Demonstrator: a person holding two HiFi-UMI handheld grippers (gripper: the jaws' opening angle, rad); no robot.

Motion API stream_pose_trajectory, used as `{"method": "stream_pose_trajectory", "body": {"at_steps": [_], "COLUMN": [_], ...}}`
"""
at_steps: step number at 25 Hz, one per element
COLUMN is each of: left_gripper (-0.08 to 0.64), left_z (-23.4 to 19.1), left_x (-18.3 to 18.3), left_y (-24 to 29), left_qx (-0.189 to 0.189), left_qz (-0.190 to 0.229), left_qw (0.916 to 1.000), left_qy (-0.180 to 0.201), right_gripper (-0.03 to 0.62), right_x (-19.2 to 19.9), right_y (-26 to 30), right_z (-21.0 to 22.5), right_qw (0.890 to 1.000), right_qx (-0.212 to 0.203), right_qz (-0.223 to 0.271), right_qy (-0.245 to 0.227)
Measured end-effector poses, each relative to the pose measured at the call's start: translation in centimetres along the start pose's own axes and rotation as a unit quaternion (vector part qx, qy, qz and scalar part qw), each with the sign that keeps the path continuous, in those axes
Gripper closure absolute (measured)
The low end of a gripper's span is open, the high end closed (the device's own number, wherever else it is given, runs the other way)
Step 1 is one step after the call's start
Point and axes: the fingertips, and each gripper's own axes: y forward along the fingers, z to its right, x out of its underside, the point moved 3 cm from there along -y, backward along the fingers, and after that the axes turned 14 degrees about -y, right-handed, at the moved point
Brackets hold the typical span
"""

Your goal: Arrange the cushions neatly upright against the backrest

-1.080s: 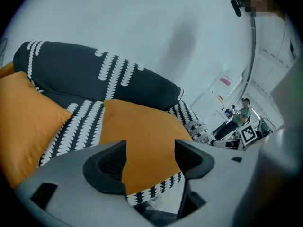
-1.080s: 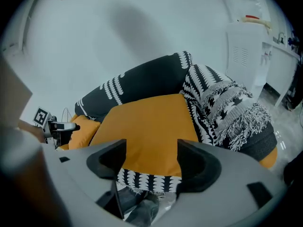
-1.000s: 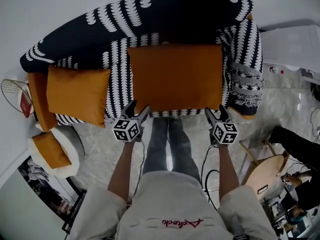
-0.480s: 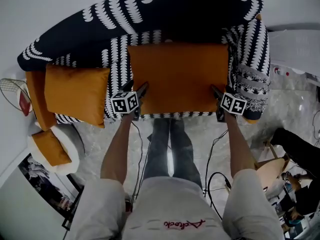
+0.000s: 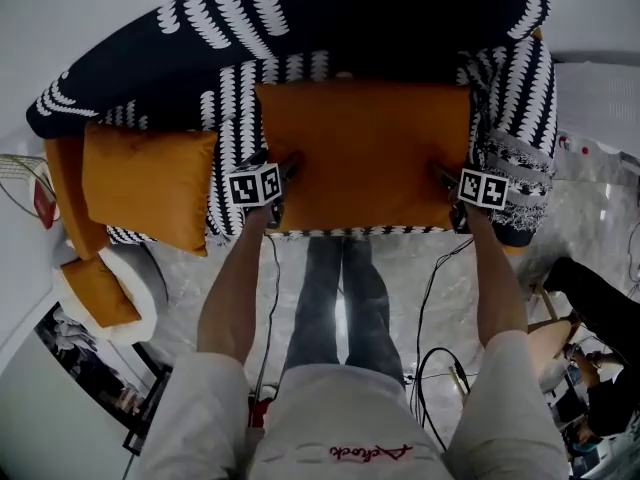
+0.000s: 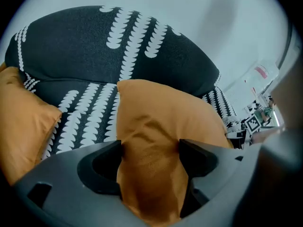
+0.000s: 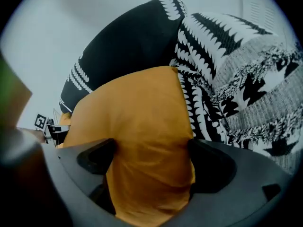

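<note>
While jaws just opened wider, cushion [image 5: 360,153] between left tongs [image 6: 150,148], right tongs [image 7: 151,145]

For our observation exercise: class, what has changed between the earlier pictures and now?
The left gripper and right gripper moved forward onto the large cushion; their jaws, just opened wider, now straddle its side edges, unclamped. The small cushion and sofa stayed put.
</note>
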Motion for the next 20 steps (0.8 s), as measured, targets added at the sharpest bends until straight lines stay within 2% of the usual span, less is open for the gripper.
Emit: {"method": "stream_pose_trajectory", "body": {"at_steps": [7, 8, 10, 11, 13, 20], "left_gripper": [0.192, 0.237, 0.326, 0.355, 0.397, 0.414], "left_z": [-0.1, 0.2, 0.9, 1.3, 1.7, 2.2], "left_x": [0.1, 0.1, 0.2, 0.3, 0.4, 0.6], "left_y": [1.1, 1.1, 0.9, 0.8, 0.6, -0.4], "left_qx": [0.029, 0.037, 0.047, 0.049, 0.051, 0.064], "left_qz": [-0.020, -0.021, -0.022, -0.021, -0.016, 0.019], "left_qw": [0.9993, 0.9991, 0.9986, 0.9984, 0.9983, 0.9975], "left_qy": [-0.013, -0.009, 0.007, 0.016, 0.024, 0.022], "right_gripper": [0.115, 0.148, 0.258, 0.313, 0.379, 0.425], "right_x": [-0.1, -0.2, -0.5, -0.7, -0.9, -0.9], "right_y": [1.3, 1.2, 0.9, 0.7, 0.3, -0.8], "right_z": [-0.2, -0.4, -1.1, -1.5, -2.0, -2.7], "right_qw": [0.999, 0.999, 0.998, 0.998, 0.998, 0.997], "right_qx": [-0.040, -0.045, -0.055, -0.058, -0.061, -0.051], "right_qz": [-0.008, -0.003, 0.008, 0.012, 0.020, 0.051], "right_qy": [0.008, 0.007, 0.000, -0.005, -0.013, -0.024]}}
